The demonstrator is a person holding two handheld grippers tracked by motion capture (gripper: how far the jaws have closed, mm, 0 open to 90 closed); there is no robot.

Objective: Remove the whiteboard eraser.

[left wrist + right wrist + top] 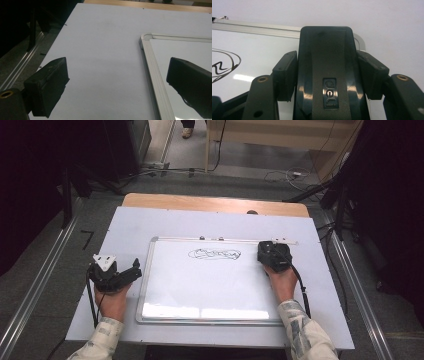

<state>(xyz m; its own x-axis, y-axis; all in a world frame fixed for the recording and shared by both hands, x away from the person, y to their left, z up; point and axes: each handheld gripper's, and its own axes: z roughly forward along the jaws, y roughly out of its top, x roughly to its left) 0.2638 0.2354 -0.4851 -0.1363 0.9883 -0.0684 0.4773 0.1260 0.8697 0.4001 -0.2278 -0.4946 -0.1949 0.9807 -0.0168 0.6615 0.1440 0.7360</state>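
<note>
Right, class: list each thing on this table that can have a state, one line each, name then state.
whiteboard: flat on the table, a black scribble near its top edge, not wiped.
eraser: standing on the whiteboard's top right corner, clamped from both sides.
right hand-held gripper: shut on the eraser.
left hand-held gripper: open, nothing between its jaws, beside the whiteboard's left frame.

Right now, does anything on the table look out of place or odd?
Nothing stands out. The whiteboard lies flat and square on the table, with a scribble near its top. The right gripper is clamped on the eraser; the left gripper is open.
</note>
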